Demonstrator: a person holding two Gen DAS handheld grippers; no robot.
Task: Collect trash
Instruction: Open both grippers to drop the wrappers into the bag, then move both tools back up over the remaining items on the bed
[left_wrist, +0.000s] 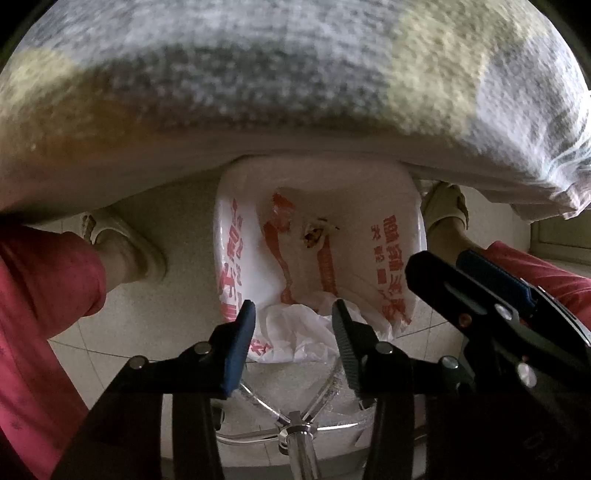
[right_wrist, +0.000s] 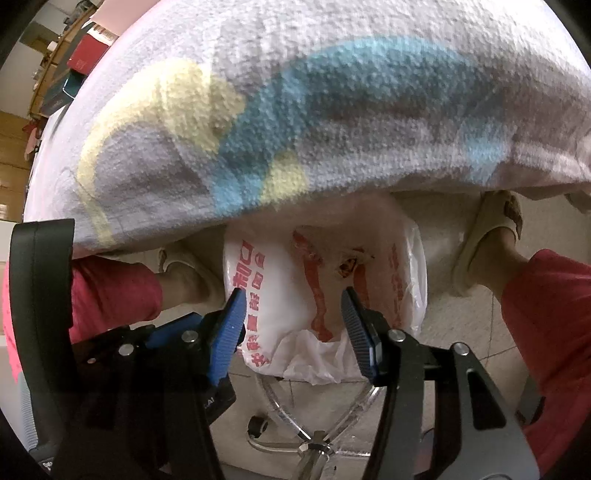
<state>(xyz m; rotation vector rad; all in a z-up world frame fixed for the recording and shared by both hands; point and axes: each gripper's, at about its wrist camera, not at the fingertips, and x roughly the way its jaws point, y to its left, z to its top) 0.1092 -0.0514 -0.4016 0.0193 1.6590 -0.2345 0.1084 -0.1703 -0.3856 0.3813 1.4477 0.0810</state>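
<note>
A white plastic bag (left_wrist: 369, 236) with red print stands open on the tiled floor, directly below both grippers. A small brown scrap of trash (left_wrist: 314, 236) lies inside it, also visible in the right wrist view as the scrap (right_wrist: 347, 266) in the bag (right_wrist: 273, 288). My left gripper (left_wrist: 293, 325) points down over the bag's crumpled near rim, open, with its pads pressing on nothing. My right gripper (right_wrist: 291, 306) hangs open over the same rim, holding nothing. In the left wrist view, the right gripper (left_wrist: 441, 260) is close on the right.
A textured cloth (left_wrist: 295, 74) with grey, yellow and blue patches overhangs the bag's far side. A person's feet in beige slippers (left_wrist: 125, 243) and red trouser legs (right_wrist: 546, 325) flank the bag. A chrome chair base (left_wrist: 299, 428) lies below the grippers. A black padded chair part (right_wrist: 40, 288) stands on the left.
</note>
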